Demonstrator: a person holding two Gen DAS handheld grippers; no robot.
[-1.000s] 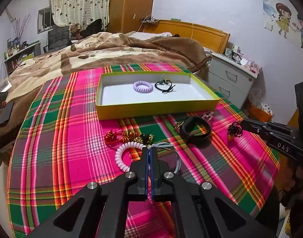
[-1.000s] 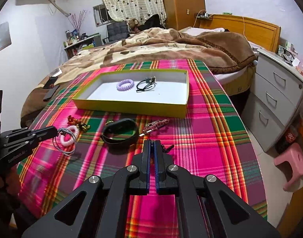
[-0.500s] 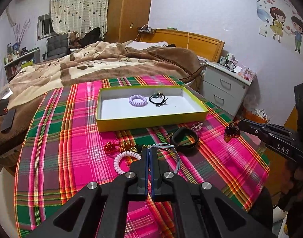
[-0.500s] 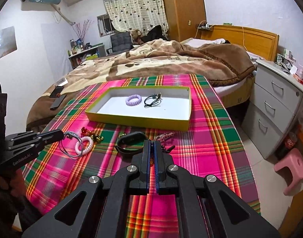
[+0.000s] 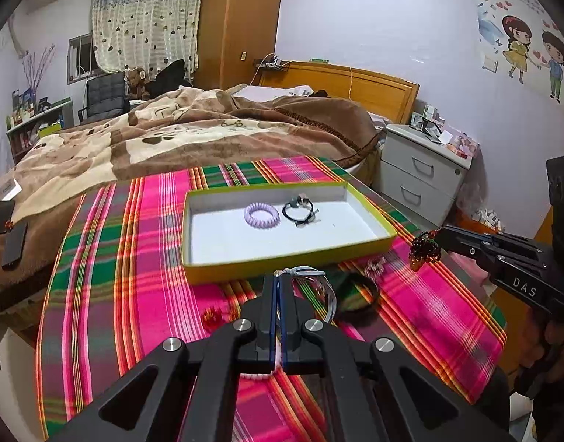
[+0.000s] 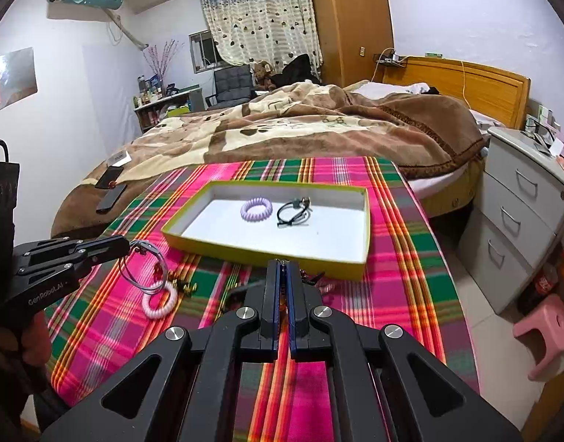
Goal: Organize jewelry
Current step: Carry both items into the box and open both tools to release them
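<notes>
A shallow yellow-green box [image 6: 267,254] sat open on the plaid bench, holding a lilac coil tie [image 6: 256,209] and a black bracelet [image 6: 294,212]. A pink coil tie [image 6: 159,302] and black band [image 5: 357,295] lay in front; thin silver-blue bangles [image 6: 143,266] and a dark red beaded piece [image 5: 424,251] hung lifted.

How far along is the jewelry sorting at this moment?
Done: a purple coil band and a black bracelet lie in the box. In hand: left gripper holds grey rings; right gripper holds a dark beaded piece. Left on the cloth: a pink coil band, a black band, small trinkets.
</notes>
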